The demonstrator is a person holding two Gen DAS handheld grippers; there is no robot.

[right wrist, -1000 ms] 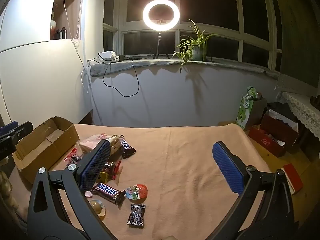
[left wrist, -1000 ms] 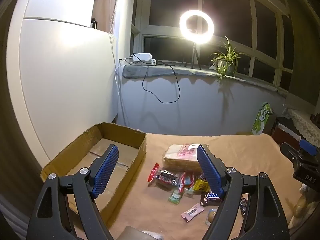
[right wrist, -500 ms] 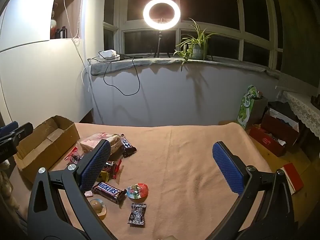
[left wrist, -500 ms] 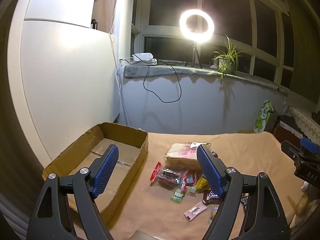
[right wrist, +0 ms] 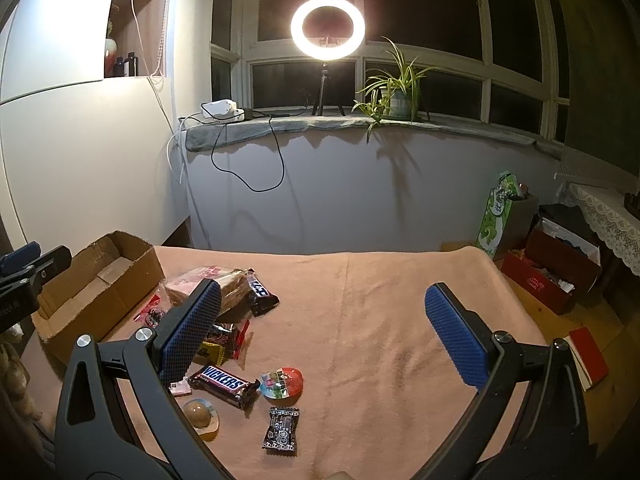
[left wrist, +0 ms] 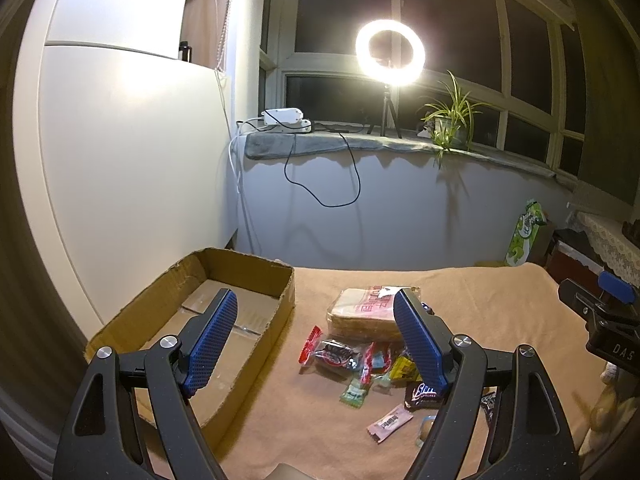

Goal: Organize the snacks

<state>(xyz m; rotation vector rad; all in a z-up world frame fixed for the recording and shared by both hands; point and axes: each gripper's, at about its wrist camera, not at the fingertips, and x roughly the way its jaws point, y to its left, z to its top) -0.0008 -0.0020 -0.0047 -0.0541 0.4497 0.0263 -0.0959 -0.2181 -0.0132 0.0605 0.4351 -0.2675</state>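
A pile of snacks lies on the tan cloth: a bagged sliced bread loaf (left wrist: 370, 314) (right wrist: 208, 284), a Snickers bar (right wrist: 224, 386), a second dark bar (right wrist: 260, 294), a round red-green candy (right wrist: 282, 382), a dark wrapped sweet (right wrist: 282, 428), a round brown sweet (right wrist: 198, 414), a pink packet (left wrist: 390, 424) and several small wrappers (left wrist: 352, 360). An empty cardboard box (left wrist: 256, 274) (right wrist: 80, 300) stands left of the pile. My left gripper (left wrist: 316, 342) is open and empty, held above the box edge and pile. My right gripper (right wrist: 324, 334) is open and empty over the cloth, right of the pile.
A white wall panel (left wrist: 120, 180) stands close on the left. A grey wall with a windowsill, ring light (right wrist: 328, 28) and potted plant (right wrist: 396, 92) is behind. Green bag (right wrist: 500, 216) and red boxes (right wrist: 536, 280) sit off the cloth's right edge.
Both grippers shifted only slightly; the scene drifted a little in each view. Both stay open and nothing was picked up.
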